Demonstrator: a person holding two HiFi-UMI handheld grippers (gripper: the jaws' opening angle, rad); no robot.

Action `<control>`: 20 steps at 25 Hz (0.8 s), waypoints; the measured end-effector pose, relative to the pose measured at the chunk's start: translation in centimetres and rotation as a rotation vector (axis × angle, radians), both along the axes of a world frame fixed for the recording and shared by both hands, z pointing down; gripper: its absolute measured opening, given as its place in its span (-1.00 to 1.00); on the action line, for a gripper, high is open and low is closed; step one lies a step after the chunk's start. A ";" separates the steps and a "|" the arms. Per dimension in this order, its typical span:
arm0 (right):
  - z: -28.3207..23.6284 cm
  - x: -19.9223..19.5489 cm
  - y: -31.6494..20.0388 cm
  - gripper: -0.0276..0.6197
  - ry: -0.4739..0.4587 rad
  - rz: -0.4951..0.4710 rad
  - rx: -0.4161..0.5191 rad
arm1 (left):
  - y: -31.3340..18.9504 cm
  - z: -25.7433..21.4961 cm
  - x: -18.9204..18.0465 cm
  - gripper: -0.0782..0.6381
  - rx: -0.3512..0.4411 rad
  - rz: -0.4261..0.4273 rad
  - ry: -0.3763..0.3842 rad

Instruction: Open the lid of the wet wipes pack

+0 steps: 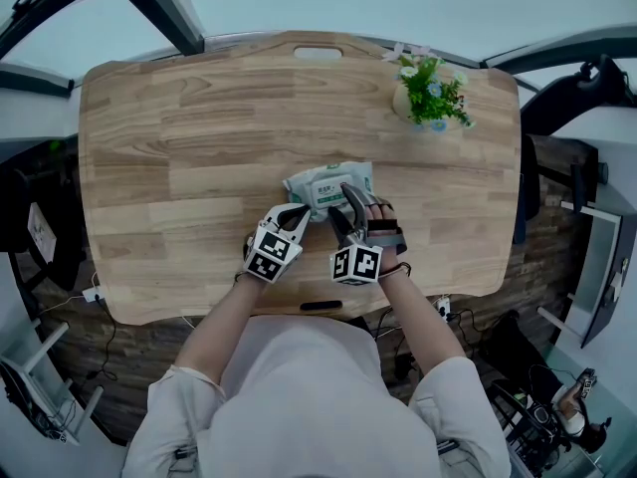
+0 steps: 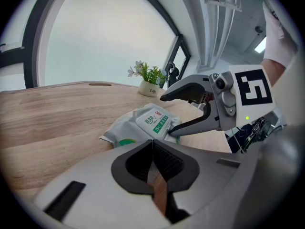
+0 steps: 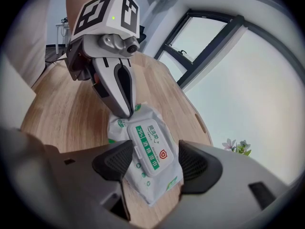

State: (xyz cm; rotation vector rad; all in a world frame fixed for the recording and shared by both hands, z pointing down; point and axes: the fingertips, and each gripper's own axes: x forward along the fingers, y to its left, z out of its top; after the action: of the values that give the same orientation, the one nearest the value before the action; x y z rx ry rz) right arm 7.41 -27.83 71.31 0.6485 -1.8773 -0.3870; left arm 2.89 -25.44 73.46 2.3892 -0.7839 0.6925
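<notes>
A white and green wet wipes pack (image 1: 323, 179) lies flat in the middle of the wooden table (image 1: 179, 167). Its white flip lid (image 3: 150, 147) with a green label is down. My right gripper (image 3: 156, 162) is open and straddles the near end of the pack, a pad on each side of the lid without pressing. From the left gripper view, one right fingertip (image 2: 174, 130) touches the lid's edge. My left gripper (image 1: 299, 210) is shut with nothing between its pads, and its tips (image 3: 125, 114) rest on the pack's far end.
A small pot of flowers (image 1: 428, 93) stands at the table's far right corner. A slot-shaped cutout (image 1: 318, 54) is in the far edge. A small black object (image 1: 320, 306) lies at the near edge, just behind both hands.
</notes>
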 end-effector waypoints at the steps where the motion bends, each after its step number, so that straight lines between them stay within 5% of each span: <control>1: 0.0 0.0 -0.1 0.02 0.001 -0.001 0.000 | 0.0 0.0 0.0 -0.72 0.001 0.000 0.002; 11: -0.5 0.1 -0.6 0.13 0.033 -0.014 0.015 | 0.0 0.1 0.0 -0.72 0.000 0.003 0.010; 20: -1.4 -0.1 -0.2 -0.06 0.047 -0.036 0.046 | -0.1 0.2 -0.1 -0.72 -0.001 -0.001 0.009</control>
State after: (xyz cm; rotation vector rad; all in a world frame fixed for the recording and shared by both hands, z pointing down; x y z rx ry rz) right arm 7.27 -28.04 69.96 0.6315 -1.8425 -0.4658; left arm 2.79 -25.50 73.66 2.3888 -0.7809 0.6808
